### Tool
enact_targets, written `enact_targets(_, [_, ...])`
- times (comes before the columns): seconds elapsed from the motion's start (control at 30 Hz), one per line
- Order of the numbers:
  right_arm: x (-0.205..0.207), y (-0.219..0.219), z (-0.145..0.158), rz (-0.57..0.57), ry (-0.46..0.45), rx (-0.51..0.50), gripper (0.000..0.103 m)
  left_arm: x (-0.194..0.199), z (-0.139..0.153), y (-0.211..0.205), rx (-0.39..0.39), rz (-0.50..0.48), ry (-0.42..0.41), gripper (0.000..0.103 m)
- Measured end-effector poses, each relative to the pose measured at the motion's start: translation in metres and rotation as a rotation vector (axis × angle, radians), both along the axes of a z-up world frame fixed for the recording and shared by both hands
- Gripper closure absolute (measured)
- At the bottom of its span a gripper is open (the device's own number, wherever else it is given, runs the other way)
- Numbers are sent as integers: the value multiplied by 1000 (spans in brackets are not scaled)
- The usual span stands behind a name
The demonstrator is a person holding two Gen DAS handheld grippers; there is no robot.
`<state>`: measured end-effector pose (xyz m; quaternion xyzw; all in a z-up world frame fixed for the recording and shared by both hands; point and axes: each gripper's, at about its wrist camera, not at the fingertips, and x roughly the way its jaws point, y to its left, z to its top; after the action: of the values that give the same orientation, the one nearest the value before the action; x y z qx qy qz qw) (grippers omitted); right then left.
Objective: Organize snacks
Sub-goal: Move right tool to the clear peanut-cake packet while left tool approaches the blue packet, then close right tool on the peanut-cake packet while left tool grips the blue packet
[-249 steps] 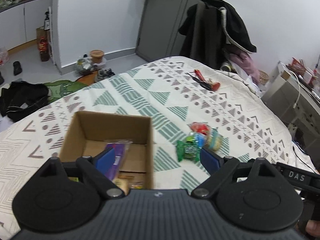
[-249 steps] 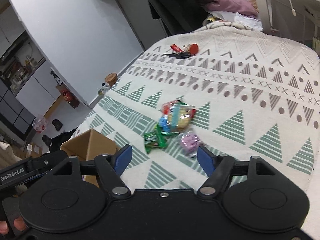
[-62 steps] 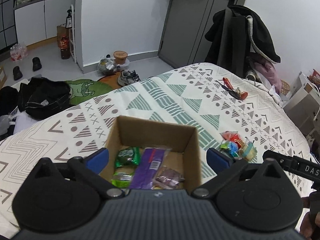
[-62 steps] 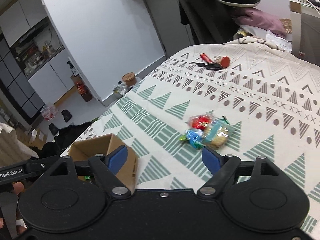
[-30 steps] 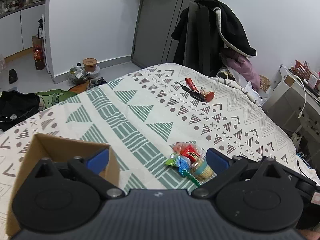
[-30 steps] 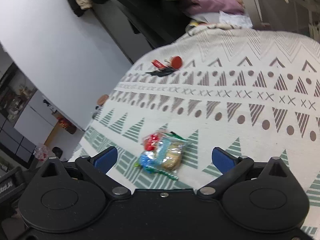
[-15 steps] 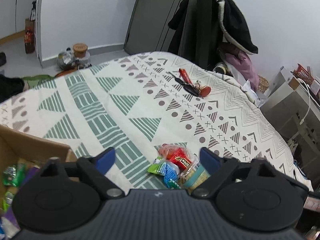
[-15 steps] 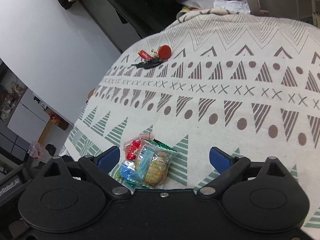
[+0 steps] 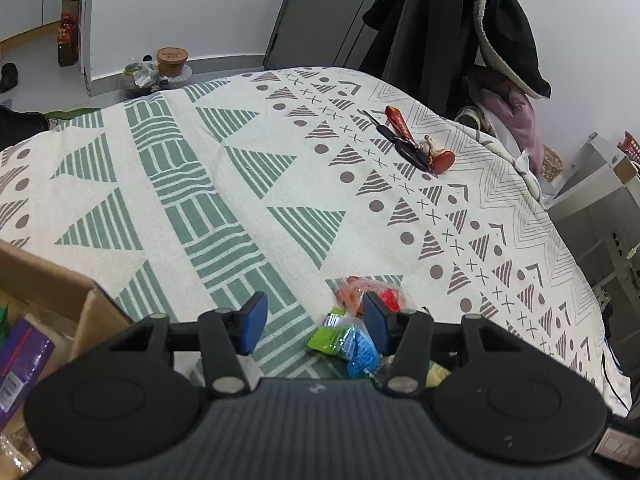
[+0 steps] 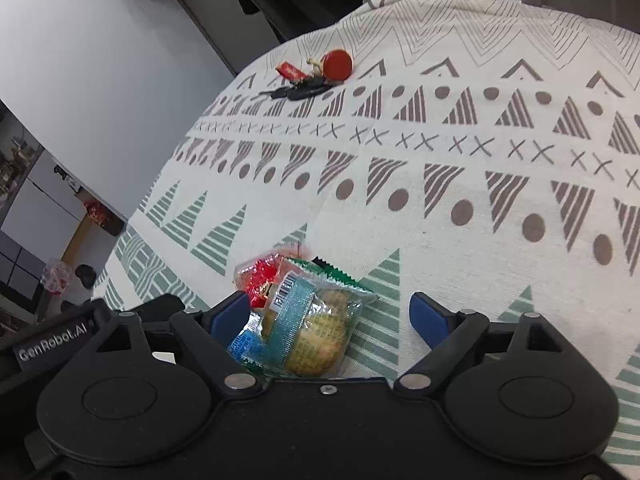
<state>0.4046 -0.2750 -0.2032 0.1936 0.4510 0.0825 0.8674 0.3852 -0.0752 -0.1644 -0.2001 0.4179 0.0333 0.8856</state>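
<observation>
At lower left, cardboard box (image 9: 60, 292); my left gripper (image 9: 316, 316) is closing, nothing clamped. Lower centre: crinkly red, green, blue snack packets (image 10: 304, 312) between my closing, unclamped right gripper (image 10: 324, 316). Bare bedspread (image 10: 480, 208) fills the right.

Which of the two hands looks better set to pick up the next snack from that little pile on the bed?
Probably the right. Its tongs straddle the cookie packet squarely, jaws closing with the packet between them. The left tongs are also closing, but the snack pile sits off toward one finger.
</observation>
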Motion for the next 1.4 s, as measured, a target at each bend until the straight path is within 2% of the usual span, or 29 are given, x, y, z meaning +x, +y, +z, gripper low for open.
enact_targets(0.07, [1,3,0,14,-3,-31,21,3,-1,0,2,-6,7,51])
enact_targets(0.2, [-1,5,2,42,0,-93,34,8,-5,-5,-2,-24,23,50])
enact_targets(0.3, [-3,1,5,49,9,-105,43,12,-9,-11,-3,-37,36,47])
enact_targets(0.43, [-7,-9,6,46,29,-126,50,18,-19,-20,-9,-46,75,46])
enact_targets(0.47, [-8,-11,6,46,32,-133,55,19,-22,-22,-9,-48,86,46])
enact_targets(0.67, [-12,-23,8,30,37,-131,54,22,-34,-36,15,-65,120,41])
enact_targets(0.73, [-12,-24,9,28,38,-130,50,22,-37,-36,21,-58,130,41])
enact_targets(0.87, [-12,-24,7,18,30,-105,31,19,-38,-36,31,-51,120,42])
enact_targets(1.0, [-10,-15,5,34,24,-150,29,19,-39,-33,30,-47,122,48])
enact_targets(1.07, [-10,-10,4,50,22,-180,29,17,-39,-33,36,-48,117,57])
enact_targets(1.1, [-11,-8,4,61,20,-197,29,16,-39,-33,37,-49,117,67])
enact_targets(1.13, [-12,-6,3,70,22,-213,29,15,-38,-32,31,-48,117,70])
enact_targets(1.2, [-16,-5,5,78,25,-223,29,11,-36,-30,14,-47,112,71])
enact_targets(1.4, [-29,-12,7,80,37,-236,29,-6,-23,-27,31,-52,79,71])
